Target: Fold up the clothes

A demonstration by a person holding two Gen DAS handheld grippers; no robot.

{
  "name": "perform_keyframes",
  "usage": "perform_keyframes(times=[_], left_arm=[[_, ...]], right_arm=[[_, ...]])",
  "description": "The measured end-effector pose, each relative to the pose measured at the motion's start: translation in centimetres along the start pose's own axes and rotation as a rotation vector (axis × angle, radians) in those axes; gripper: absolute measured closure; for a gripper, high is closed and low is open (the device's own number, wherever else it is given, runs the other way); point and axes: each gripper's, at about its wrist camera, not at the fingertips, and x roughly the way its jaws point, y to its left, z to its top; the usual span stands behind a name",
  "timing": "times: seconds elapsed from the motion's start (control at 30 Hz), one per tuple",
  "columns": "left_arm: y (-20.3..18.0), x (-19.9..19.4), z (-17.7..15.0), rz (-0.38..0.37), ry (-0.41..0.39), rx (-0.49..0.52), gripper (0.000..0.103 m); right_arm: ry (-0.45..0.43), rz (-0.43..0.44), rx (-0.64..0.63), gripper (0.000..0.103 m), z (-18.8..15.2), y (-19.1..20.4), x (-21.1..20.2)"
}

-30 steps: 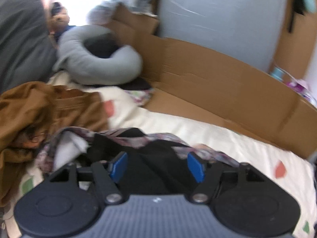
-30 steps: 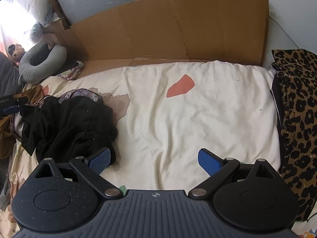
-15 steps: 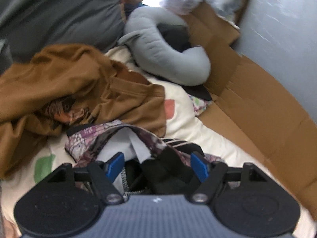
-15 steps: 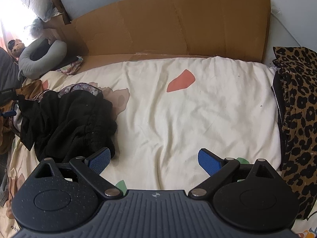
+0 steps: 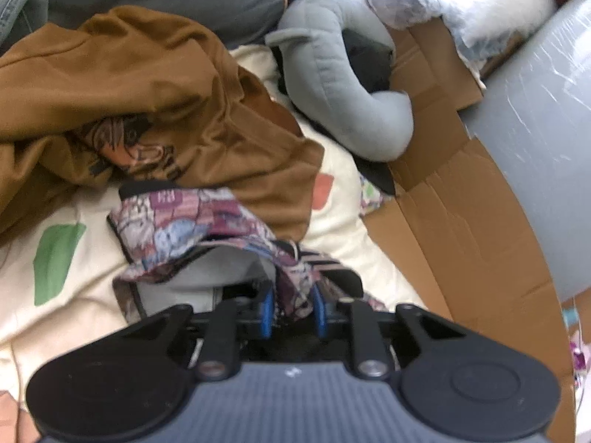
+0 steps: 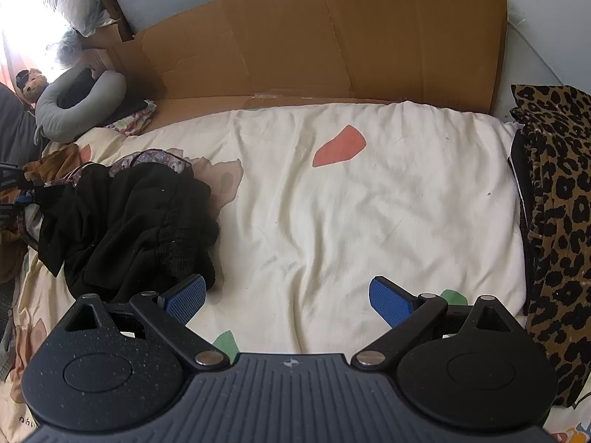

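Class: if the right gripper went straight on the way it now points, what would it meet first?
Most likely the bare cream bedding. The right gripper stands open and empty, aimed down at it. The black clothes lie just left of that line; depth is hard to judge.

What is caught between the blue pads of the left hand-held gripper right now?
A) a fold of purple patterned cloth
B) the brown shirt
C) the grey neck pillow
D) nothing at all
A: in the left wrist view the left hand-held gripper is closing with a bunched fold of the purple patterned cloth between its pads, while the brown shirt and the neck pillow lie farther off.
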Motion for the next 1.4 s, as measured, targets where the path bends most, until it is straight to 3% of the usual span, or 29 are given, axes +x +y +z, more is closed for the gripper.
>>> perform_keyframes(times=[0.07,0.1,0.37,0.57,0.77,1.23,1.4], left_arm=[[0.2,-0.4,-0.6,-0.025,0.021,0.006,0.096],[0.2,-0.7,-1.0,-0.040,0.031,0.010,0.097],[-0.2,-3.8,-4.9,-0.136,0.107,0.135,0.099],[-0.4,-5.8,-7.5,-0.185,0.169,0.171,0.099],[-0.7,-6.8,-10.8,-0.229,0.278,0.242,0.099],[-4.3,-10.3,-15.5,-0.488,0.443,0.321,0.100],[-5.6,-10.5,-17.0,-0.544,0.503,0.365,0.100]], right_arm=[[0.000,0.002,0.000,0.005,0.0,0.0,-0.1],[-0.001,0.003,0.000,0.005,-0.1,0.0,-0.1],[0.002,0.012,0.001,0.005,-0.1,0.1,-0.1],[0.006,0.019,0.000,0.005,-0.1,0.4,-0.1],[0.008,0.040,0.001,0.005,-0.1,0.8,-0.1],[0.010,0.171,0.005,0.005,0.9,3.2,-1.2],[0.022,0.210,-0.013,0.005,1.0,4.2,-1.5]])
